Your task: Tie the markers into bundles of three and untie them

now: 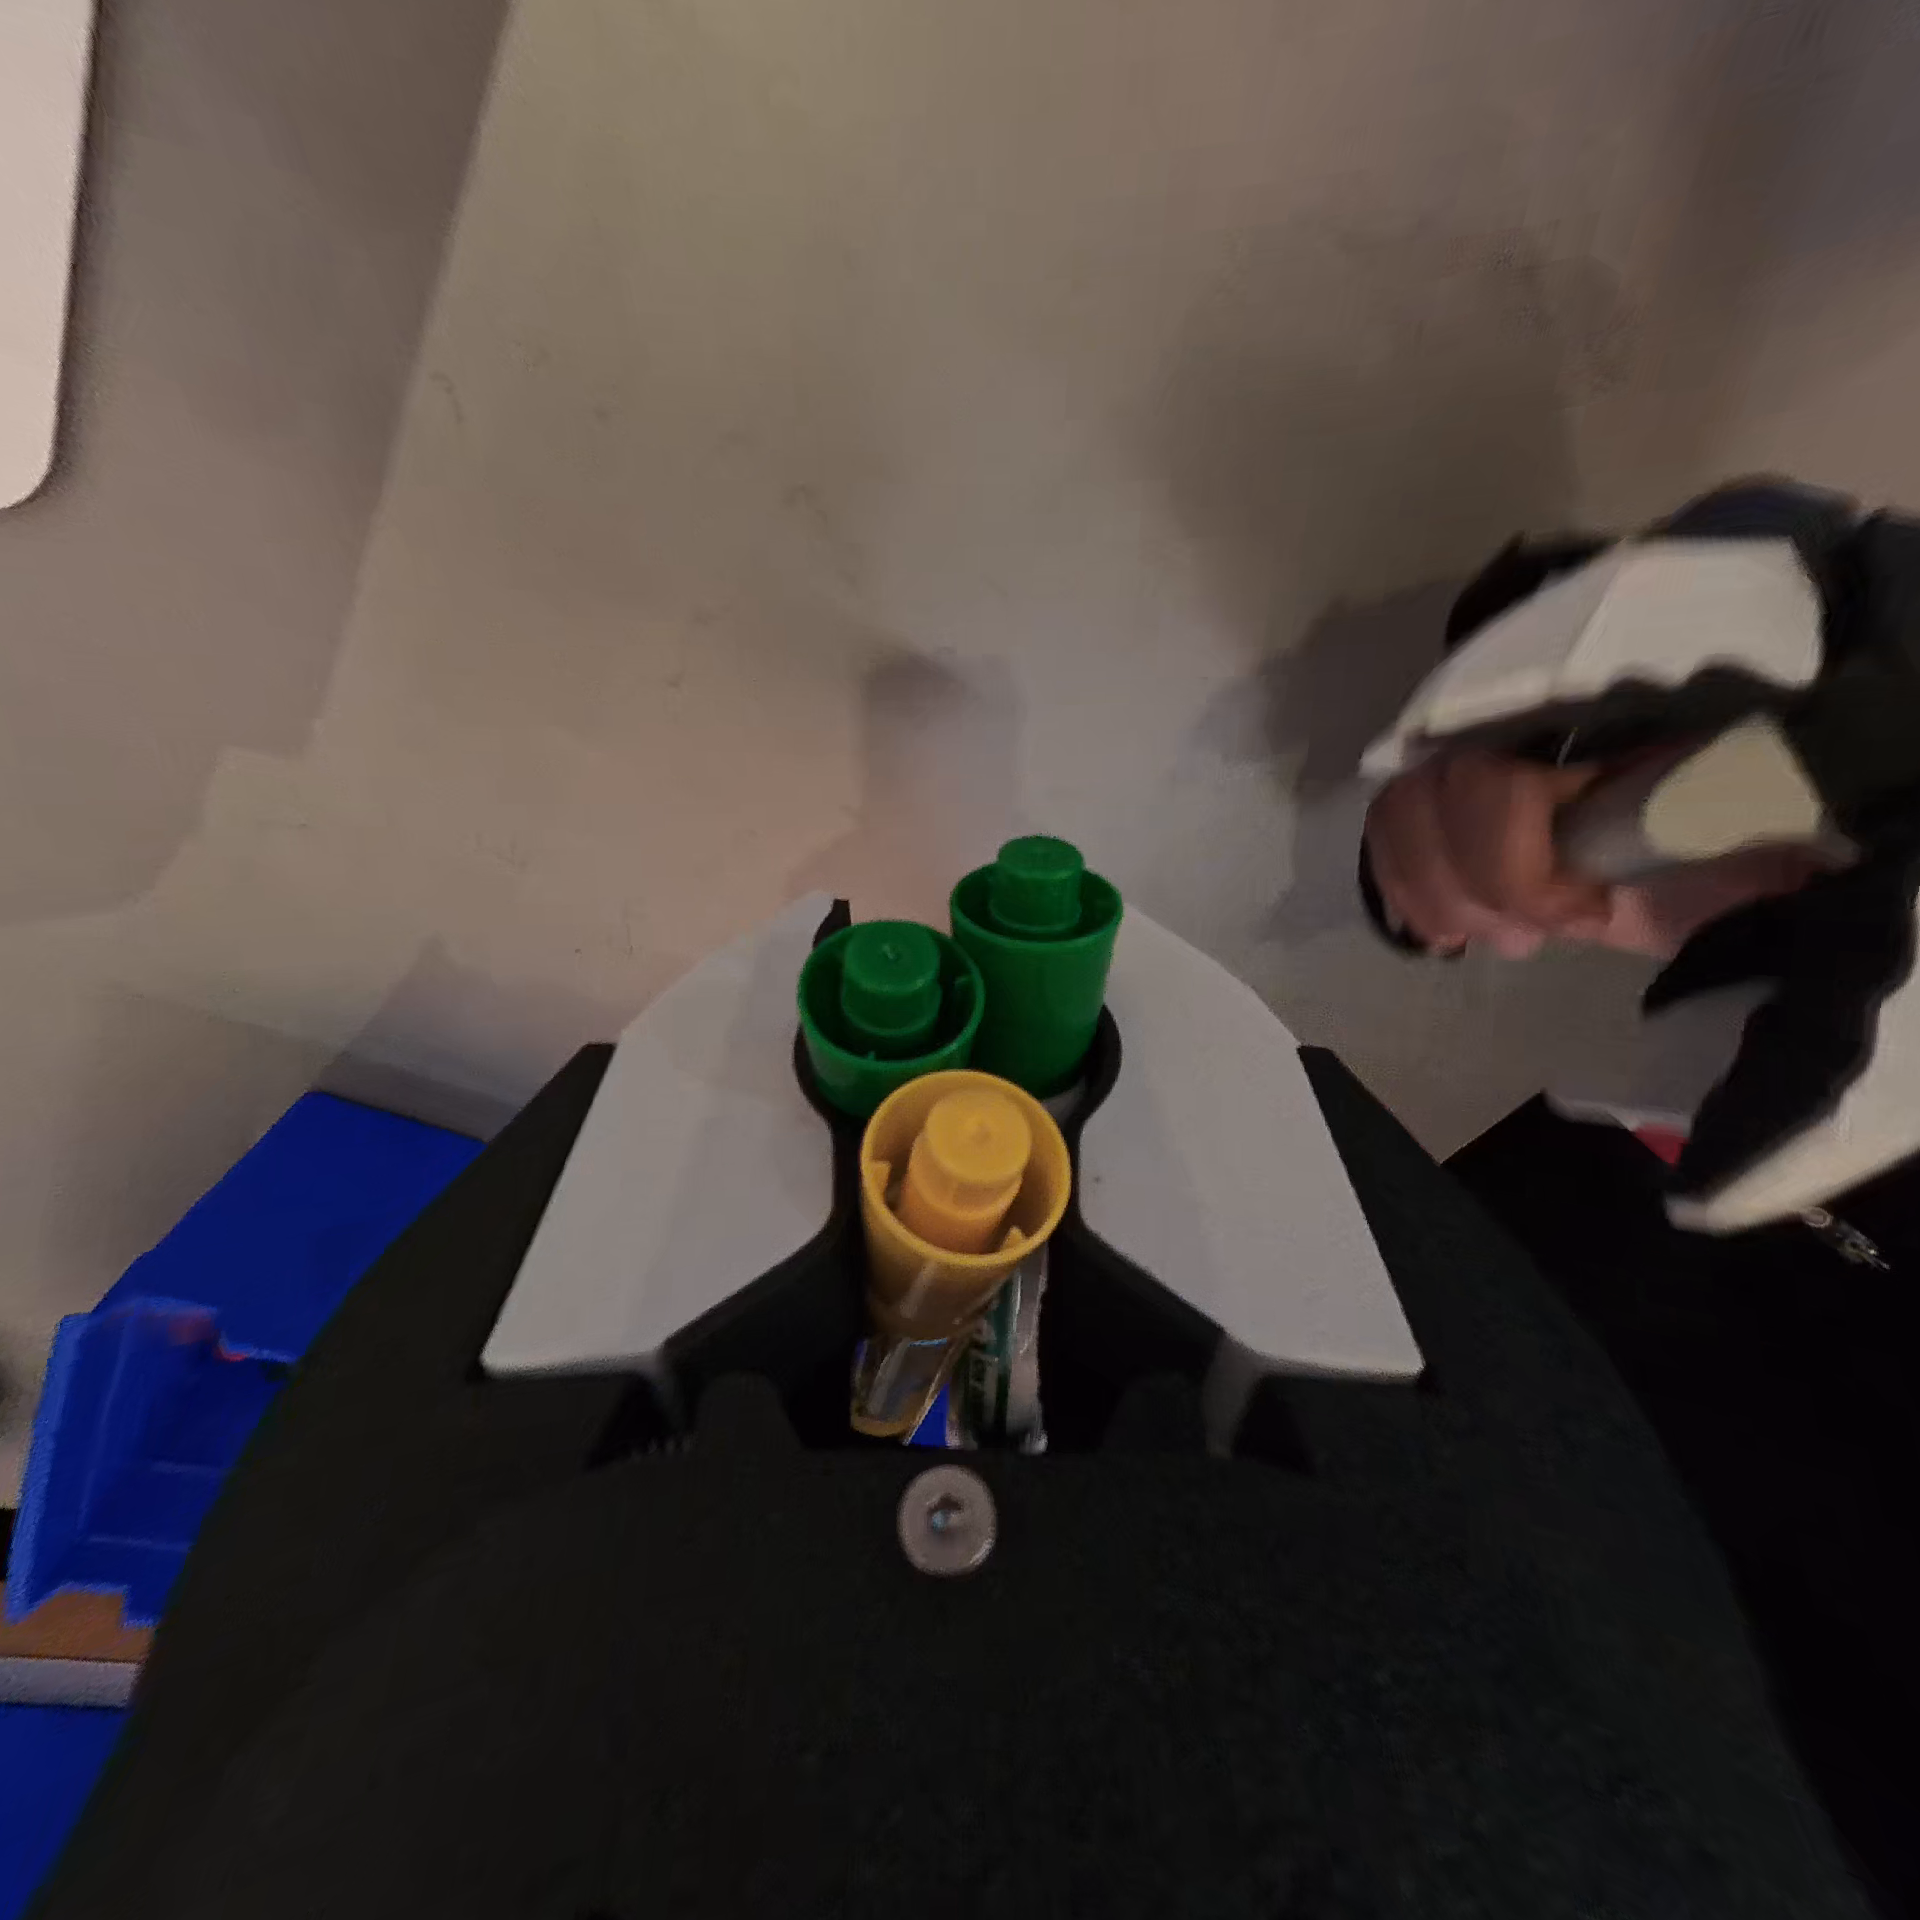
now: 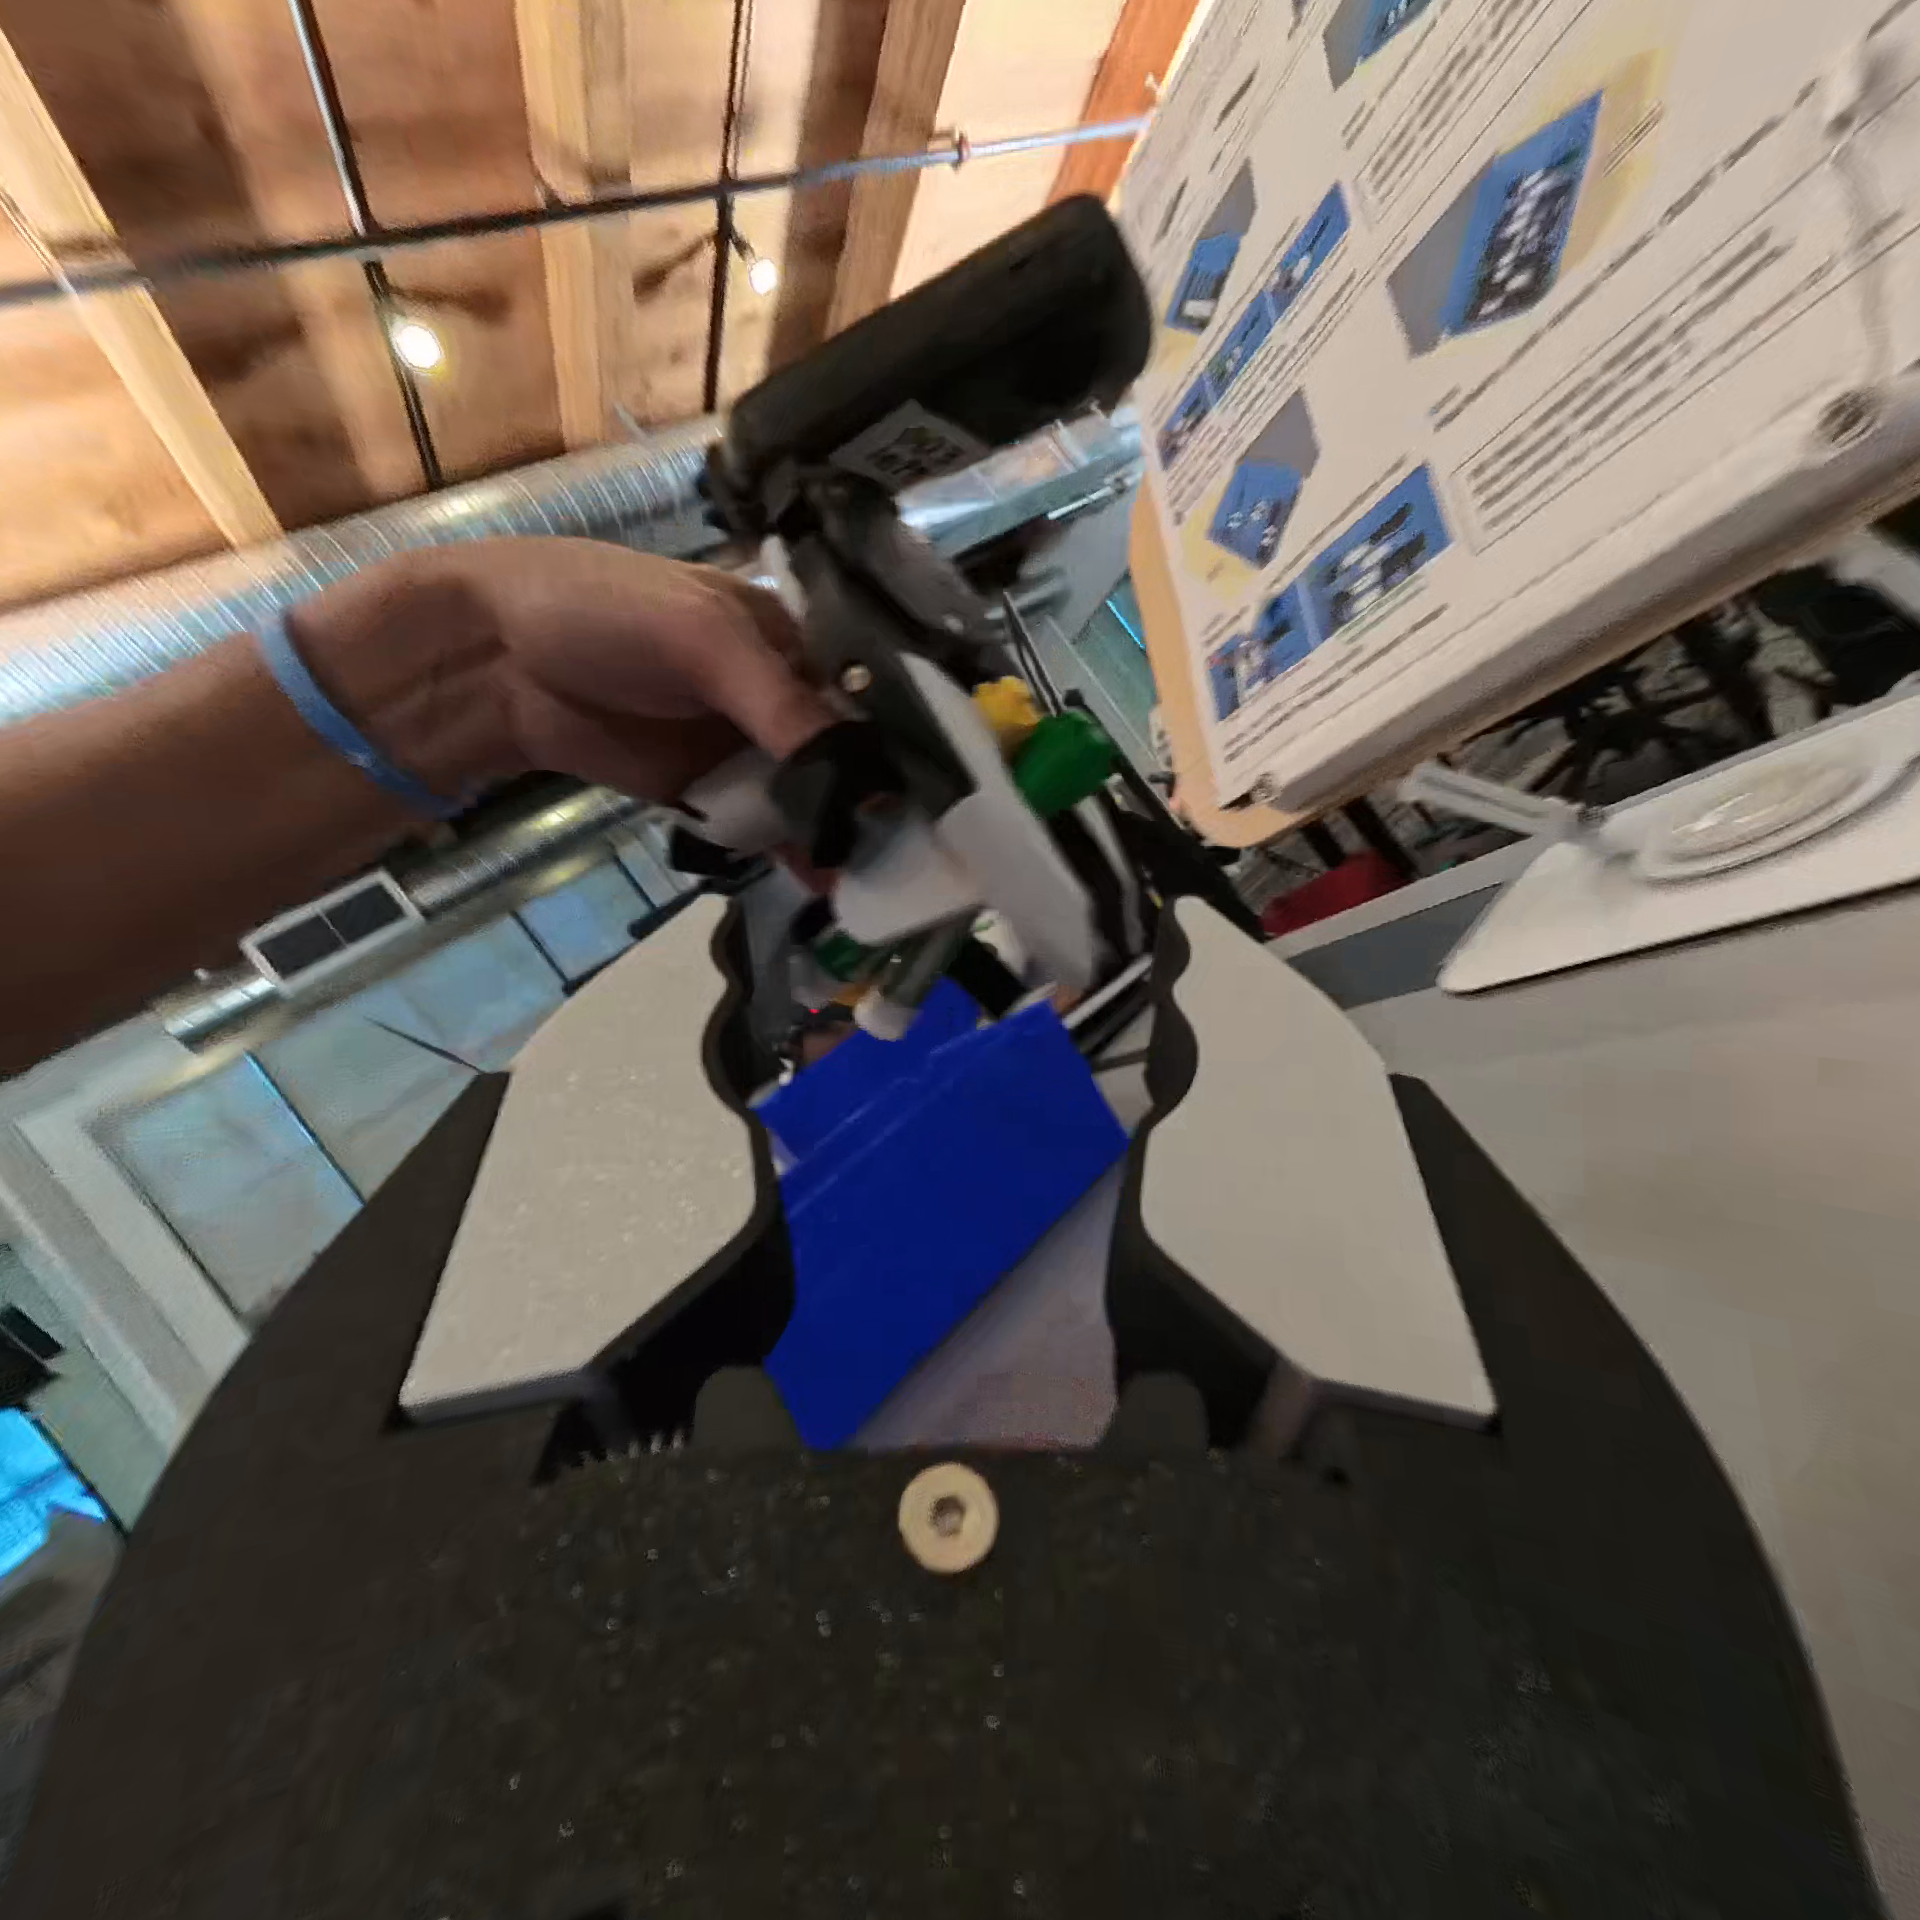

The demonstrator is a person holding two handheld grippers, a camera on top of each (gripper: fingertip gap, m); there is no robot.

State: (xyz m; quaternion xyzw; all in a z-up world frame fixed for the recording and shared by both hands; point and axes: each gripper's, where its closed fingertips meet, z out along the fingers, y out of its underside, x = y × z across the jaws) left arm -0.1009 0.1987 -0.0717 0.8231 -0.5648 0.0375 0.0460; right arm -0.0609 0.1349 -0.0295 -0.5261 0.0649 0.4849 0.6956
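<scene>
- The left gripper [image 1: 961,1049] was closed around three markers, its pale grey fingers [image 1: 1195,1122] pressing on them from both sides.
- Two green markers [image 1: 1029,966] sat side by side toward the fingertips, and a yellow marker [image 1: 961,1174] lay just behind, touching both; all three pointed cap-first away from the camera.
- The caps were smooth, round, stepped plastic; the barrels ran back into the black slot between the fingers.
- Ahead of the caps lay open room, with only a plain beige surface [image 1: 831,416] beyond, blurred and unmarked.
- A blue plastic bin [image 1: 156,1434] sat at the lower left edge of the left wrist view, well clear of the fingers.
- The right gripper [image 2: 951,977] stood wide open and held nothing, with flat, matte grey fingers [image 2: 603,1174] and wavy black inner edges.
- Through its gap showed the blue bin [image 2: 935,1195] with its straight, hard walls.
- Beyond its fingertips a hand [image 2: 540,665] held the left gripper, whose green and yellow caps [image 2: 1055,764] stuck out to the right.
- A tilted board of printed sheets [image 2: 1507,364] hung close on the right, its lower edge near the caps.
- A grey tabletop [image 2: 1662,1195] lay to the right.
</scene>
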